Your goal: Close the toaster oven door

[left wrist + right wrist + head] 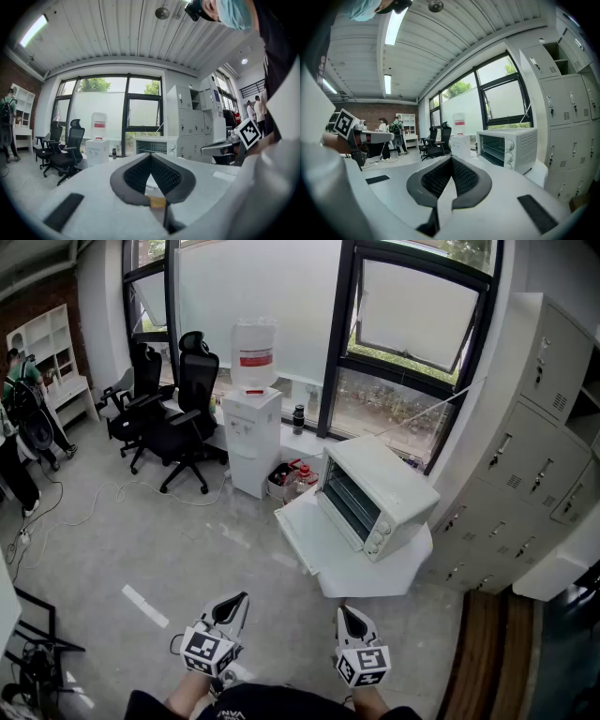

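A white toaster oven point(375, 498) stands on a low white table point(375, 577) by the window. Its door point(302, 529) hangs open and lies flat toward the room. The oven also shows in the left gripper view point(154, 145) and, with its racks visible, in the right gripper view point(506, 147). My left gripper point(232, 604) and right gripper point(350, 619) are held low near my body, well short of the oven, and both point toward it. Each is shut with nothing between its jaws, as the left point(151, 155) and right point(451, 159) gripper views show.
A water dispenser point(255, 418) stands left of the oven, with a box of bottles point(291, 479) at its foot. Black office chairs point(183, 409) sit further left. Grey lockers point(525, 465) line the right wall. Cables point(56, 512) trail over the floor, and a person point(14, 427) stands far left.
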The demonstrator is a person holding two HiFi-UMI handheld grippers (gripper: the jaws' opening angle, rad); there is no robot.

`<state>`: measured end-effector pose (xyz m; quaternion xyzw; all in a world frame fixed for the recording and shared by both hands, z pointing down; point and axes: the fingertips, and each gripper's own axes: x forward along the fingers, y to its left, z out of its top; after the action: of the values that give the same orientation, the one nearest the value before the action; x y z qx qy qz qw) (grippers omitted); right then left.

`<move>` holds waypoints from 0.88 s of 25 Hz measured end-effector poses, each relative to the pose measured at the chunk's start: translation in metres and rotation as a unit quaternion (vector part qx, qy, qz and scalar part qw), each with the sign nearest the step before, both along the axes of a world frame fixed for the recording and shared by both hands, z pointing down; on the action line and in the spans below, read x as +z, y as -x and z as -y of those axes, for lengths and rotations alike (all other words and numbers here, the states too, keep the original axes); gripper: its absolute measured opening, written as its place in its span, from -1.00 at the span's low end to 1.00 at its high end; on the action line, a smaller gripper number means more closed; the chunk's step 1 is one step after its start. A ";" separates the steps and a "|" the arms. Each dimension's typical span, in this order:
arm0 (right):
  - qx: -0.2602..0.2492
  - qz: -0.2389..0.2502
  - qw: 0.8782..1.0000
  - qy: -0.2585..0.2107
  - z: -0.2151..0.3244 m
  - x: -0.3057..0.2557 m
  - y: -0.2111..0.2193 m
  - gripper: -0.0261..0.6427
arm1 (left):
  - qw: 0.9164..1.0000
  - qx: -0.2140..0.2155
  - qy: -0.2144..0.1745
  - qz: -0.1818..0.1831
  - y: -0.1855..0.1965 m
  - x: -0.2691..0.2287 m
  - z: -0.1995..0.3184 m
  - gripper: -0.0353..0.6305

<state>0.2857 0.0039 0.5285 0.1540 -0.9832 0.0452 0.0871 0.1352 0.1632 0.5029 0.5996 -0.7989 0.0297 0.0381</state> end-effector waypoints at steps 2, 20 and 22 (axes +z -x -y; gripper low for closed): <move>-0.003 0.001 1.000 -0.001 0.001 -0.001 0.000 -0.92 | 1.000 -0.002 0.002 0.002 -0.001 0.000 0.001 -0.84; 0.076 0.034 0.997 -0.003 0.004 -0.003 0.056 -0.81 | 0.997 0.076 0.009 0.005 0.074 0.013 0.020 -0.83; 0.097 0.034 0.995 -0.001 0.001 -0.004 0.069 -0.75 | 0.995 0.102 0.013 0.003 0.090 0.013 0.023 -0.83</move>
<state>0.2164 0.0033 0.5248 0.2471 -0.9661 0.0572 0.0487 0.0457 0.1402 0.5158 0.6776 -0.7329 0.0454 0.0399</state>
